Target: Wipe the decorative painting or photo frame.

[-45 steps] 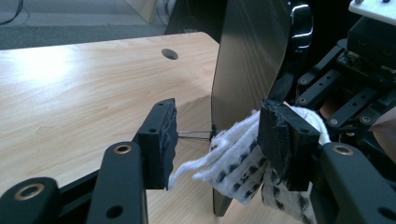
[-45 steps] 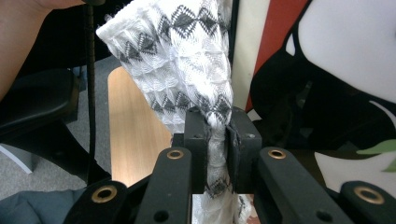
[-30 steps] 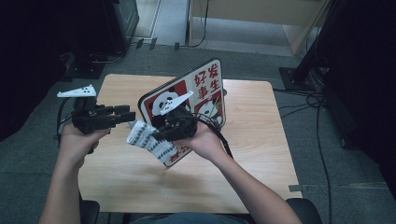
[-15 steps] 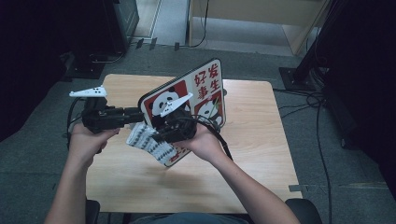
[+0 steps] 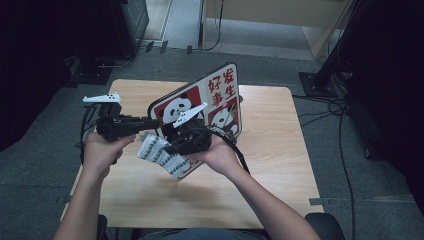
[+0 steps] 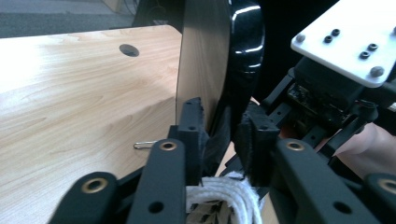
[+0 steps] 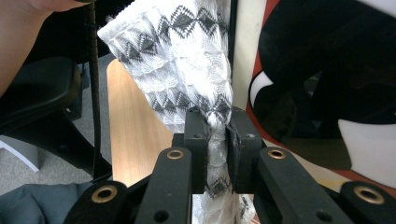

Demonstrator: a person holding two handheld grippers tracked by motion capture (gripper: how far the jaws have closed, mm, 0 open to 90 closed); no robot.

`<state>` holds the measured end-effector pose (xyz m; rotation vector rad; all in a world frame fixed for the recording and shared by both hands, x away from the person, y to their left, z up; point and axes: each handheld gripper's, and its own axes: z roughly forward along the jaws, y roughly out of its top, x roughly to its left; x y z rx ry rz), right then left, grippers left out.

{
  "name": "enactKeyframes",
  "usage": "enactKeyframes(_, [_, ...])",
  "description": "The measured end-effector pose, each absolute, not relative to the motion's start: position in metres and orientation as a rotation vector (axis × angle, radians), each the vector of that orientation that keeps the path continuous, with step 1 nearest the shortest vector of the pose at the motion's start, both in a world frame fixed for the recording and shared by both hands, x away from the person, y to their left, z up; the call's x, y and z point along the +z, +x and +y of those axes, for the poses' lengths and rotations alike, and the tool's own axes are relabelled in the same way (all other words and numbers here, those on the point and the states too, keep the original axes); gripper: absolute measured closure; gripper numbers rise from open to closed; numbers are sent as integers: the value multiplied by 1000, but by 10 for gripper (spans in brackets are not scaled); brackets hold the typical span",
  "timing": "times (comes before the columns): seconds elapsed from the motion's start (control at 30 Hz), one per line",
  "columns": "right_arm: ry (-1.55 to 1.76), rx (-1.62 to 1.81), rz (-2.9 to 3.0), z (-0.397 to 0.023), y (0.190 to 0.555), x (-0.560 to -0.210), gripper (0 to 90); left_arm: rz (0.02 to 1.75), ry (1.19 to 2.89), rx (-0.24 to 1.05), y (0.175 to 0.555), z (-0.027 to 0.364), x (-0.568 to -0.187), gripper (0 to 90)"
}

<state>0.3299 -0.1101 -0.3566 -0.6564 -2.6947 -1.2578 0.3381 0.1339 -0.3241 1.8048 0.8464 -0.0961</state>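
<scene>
The panda board [image 5: 220, 100] stands tilted on edge on the surface [image 5: 270, 150], its rim between the left gripper [image 6: 223, 135] jaws, which have just been closing onto it; the right gripper [image 7: 218, 140] clamps the patterned cloth [image 7: 187, 60] just beside.

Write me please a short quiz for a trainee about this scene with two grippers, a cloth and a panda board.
1. Which thing does the right gripper clamp?
A) a paper clip
B) the white patterned cloth
C) a cable
2. True or false: the panda board lies flat on the table.
3. Fill in: the left gripper has one jaw on each side of the board's ____.

Key
1. B.
2. False: it stands tilted up from the table.
3. Edge. The jaws have just been closing with the edge between them, and they now pinch it.
</scene>
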Motion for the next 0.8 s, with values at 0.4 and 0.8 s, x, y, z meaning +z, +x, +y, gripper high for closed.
enactKeyframes(0.4, [-667, -1234, -2696, -111, 329, -367, 814, 839, 1816, -108, 337, 134, -324, 751])
enactKeyframes(0.8, [-673, -1216, -2691, -112, 327, -381, 814, 841, 1821, -119, 336, 134, -323, 747])
